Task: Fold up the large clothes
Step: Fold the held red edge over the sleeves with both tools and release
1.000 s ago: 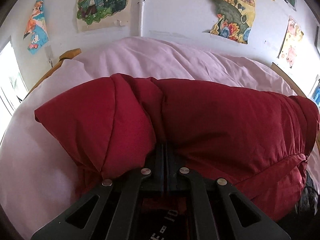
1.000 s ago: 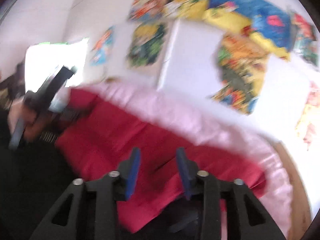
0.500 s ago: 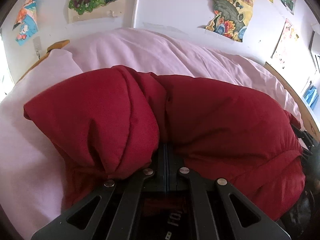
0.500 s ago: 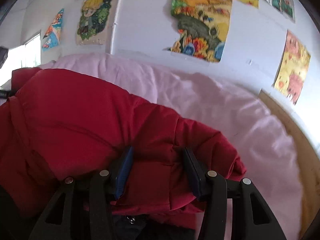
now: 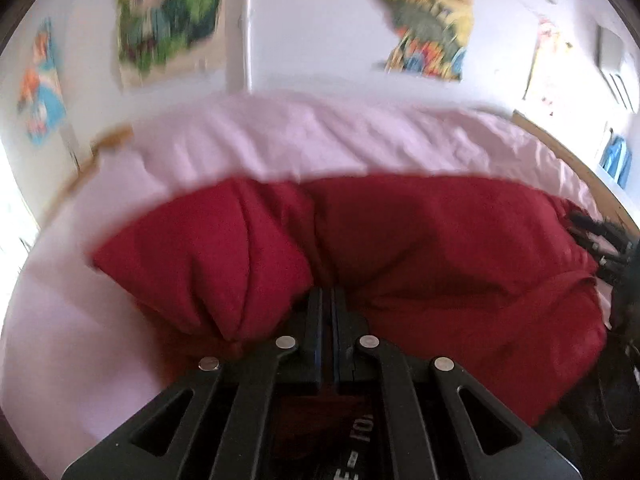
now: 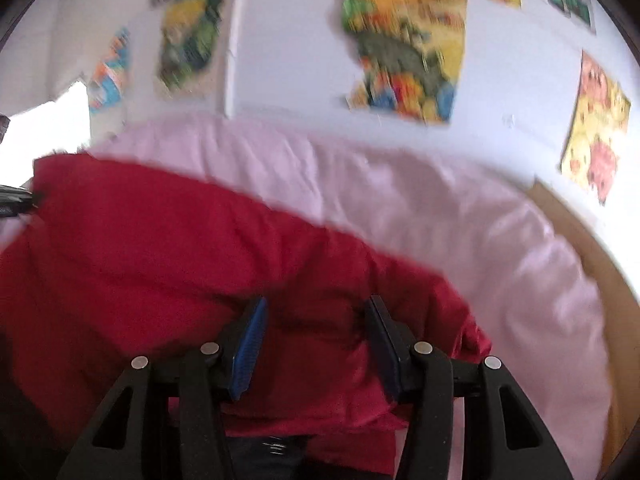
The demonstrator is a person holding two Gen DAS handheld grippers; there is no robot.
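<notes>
Lying bunched on a bed w/ pale pink sheet (image 5: 360, 140), the puffy dark-red padded jacket (image 5: 440, 248) fills the lower centre of both views. Left gripper (image 5: 327, 300): fingers pressed together w/ almost no gap, a fold of the red jacket pinched between them; fabric bulges up on either side of the tips, the left bulge forming a rounded lobe. Right gripper (image 6: 316, 312): fingers spread wide, blue pads facing inward, red fabric lying in the gap but neither pad pressing it as far as can be seen. In the right wrist view the jacket (image 6: 160, 260) runs from the left edge to just past the right finger, pink sheet (image 6: 480, 232) beyond it. Wooden bed frame (image 6: 600, 248) curves along the right side. White wall (image 5: 312, 32) behind carries colourful cartoon posters (image 6: 404, 48); both views motion-blurred.
</notes>
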